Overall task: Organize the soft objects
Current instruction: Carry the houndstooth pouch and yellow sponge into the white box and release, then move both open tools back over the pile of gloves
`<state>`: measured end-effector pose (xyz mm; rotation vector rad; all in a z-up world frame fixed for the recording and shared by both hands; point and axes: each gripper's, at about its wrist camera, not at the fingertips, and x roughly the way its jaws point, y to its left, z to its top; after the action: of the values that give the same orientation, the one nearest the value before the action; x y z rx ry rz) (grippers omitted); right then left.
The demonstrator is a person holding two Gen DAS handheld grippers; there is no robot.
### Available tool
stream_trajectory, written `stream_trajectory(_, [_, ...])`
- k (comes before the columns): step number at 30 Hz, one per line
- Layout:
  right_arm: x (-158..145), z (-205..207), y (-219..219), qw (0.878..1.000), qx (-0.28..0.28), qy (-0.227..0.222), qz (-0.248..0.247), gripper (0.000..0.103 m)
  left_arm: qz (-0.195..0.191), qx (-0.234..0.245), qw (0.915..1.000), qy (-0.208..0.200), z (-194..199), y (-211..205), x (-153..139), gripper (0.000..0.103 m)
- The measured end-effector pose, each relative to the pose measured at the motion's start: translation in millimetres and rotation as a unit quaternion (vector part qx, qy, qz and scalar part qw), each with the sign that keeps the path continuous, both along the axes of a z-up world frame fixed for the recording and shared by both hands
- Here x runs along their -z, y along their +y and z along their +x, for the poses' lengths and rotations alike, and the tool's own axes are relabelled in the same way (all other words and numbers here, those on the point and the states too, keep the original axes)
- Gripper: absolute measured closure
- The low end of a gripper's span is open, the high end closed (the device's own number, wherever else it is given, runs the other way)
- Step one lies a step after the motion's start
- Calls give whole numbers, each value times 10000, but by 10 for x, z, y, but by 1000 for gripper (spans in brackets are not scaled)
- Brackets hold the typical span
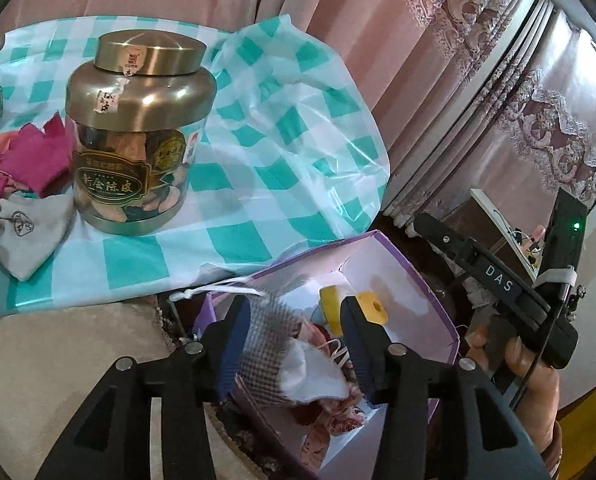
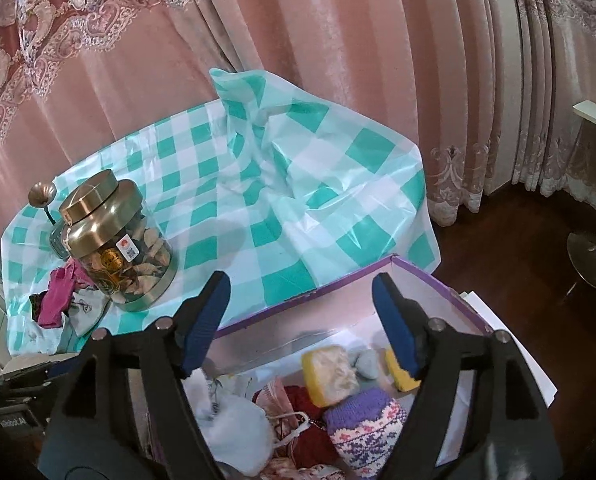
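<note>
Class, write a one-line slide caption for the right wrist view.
Open right claw hovers over a purple box of soft items beside a checked tablecloth.

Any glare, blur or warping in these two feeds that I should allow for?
Left wrist view: bright glare spots on the jar's gold lid and sheen on the checked plastic cloth; dark fisheye corners; curtain lines bow. Right wrist view: evenly lit, sheen on the cloth, box contents sharp, the right tongs near the lens slightly soft.

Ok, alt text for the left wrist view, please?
Left tongs hang open over a purple box, a houndstooth fabric scrap draped between the fingers. Behind, a brass-lidded jar and magenta cloths sit on a teal checked tablecloth.
</note>
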<state>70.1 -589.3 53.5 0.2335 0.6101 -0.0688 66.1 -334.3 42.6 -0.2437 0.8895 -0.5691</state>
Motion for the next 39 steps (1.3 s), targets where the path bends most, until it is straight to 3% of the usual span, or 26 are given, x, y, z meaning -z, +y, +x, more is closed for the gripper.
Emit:
stream_trajectory(7, [-23,-36,18,10000,0,-12,-61,20,228,23,9997,-100,-32,64,-53,54])
stream_trajectory(12, [-78,-67,138,9997,-133,-122,-166,16,554,-157,9970,-508,-112,145,-145,40])
stream_trajectory(16, [-150,-96,258,9991,-283,-248,-185,10,727,-203,9942,-772,-140,288,-193,40])
stream_trajectory(21, [-223,-125,487,9975,-559,-321,-277,9,949,-444,9920,-704,-114,631,-212,40])
stream_trajectory(27, [-215,-120,866,9938,-980,-310,-415,9,773,-793,9913,-716,-156,1152,-236,40])
stream_trajectory(32, [-200,-122,1164,9906,-1311,-274,-271,9,582,-1140,9906,-488,-179,1602,-178,40])
stream_trajectory(39, [-162,-79,1632,9799,-1979,-93,-240,9,374,-1792,9827,-277,-235,2252,-80,40])
